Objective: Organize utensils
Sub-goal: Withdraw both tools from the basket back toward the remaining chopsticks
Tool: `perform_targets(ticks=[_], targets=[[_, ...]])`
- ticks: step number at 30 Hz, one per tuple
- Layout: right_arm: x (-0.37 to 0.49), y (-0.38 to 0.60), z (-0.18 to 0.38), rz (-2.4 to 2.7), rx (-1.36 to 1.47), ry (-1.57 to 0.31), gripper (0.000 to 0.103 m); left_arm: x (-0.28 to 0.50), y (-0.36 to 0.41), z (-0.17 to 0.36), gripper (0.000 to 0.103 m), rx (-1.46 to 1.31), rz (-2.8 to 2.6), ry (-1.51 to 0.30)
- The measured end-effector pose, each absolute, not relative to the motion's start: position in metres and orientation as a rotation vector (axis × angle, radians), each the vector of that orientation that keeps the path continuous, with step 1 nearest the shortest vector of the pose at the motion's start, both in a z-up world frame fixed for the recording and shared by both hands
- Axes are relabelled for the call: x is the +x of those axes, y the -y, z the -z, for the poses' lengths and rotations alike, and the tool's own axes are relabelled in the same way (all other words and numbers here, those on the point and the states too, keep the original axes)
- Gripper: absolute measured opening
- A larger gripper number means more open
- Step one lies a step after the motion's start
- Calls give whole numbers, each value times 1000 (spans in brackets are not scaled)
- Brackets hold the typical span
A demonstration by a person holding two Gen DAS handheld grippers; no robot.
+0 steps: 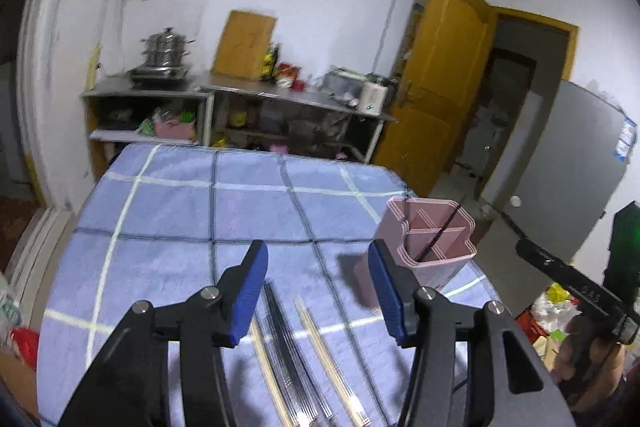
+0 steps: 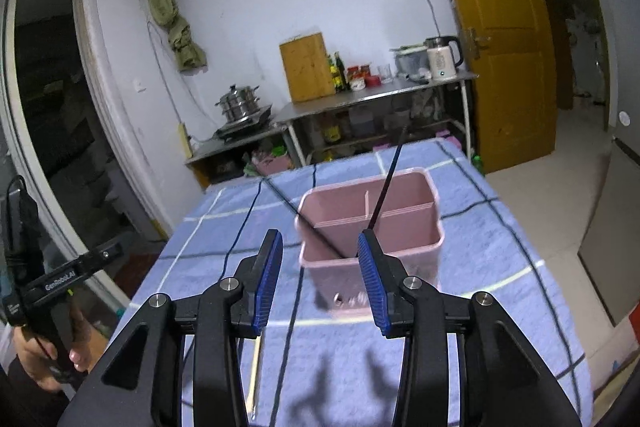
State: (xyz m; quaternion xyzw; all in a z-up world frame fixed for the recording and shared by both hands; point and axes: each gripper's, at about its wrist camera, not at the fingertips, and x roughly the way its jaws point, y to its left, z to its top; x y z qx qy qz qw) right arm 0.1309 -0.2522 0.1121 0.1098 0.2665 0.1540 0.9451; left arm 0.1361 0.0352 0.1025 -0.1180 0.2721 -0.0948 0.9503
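Hovering above the blue checked tablecloth (image 1: 168,211), both grippers are empty right now, jaws spread wide with nothing between the ribbed blue pads. The pink utensil holder (image 2: 372,223) is our landmark: a squarish plastic caddy with thin dividers, already carrying black chopsticks (image 2: 386,187) that lean against its rim — two thin dark sticks, as far as the blur lets me say. The right gripper (image 2: 320,259) sits just in front of the holder, released. The left gripper (image 1: 318,271) hangs to the holder's left and nearer the person, over the loose pieces on the cloth: pale wooden chopsticks (image 1: 324,343) and slim ridged metal ones (image 1: 288,331), lying side by side.

So we're mid-sort, one kind in, more waiting. Next move, by my reading: the left gripper drops onto a stick, pinches it, and carries it to a free compartment. Thin, smooth rods on soft towelling — they'll want a low, square pinch or they'll roll away.
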Motion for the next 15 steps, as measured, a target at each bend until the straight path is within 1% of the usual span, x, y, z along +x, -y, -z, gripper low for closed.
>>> perform_targets(ticks=[7,10,13,15], targets=[[119,227,-82,-389,192,-618,40,125,-57,-57,54,-288,151,-644],[118,216,-70,-409,178,-650,40,122,-58,-40,45,-285,146,-685],[121,204,-58,-430,162,-686,40,124,-55,-23,42,-269,133,-726],[124,197,-51,-440,152,-708,38,127,-54,-11,41,-264,131,-754]])
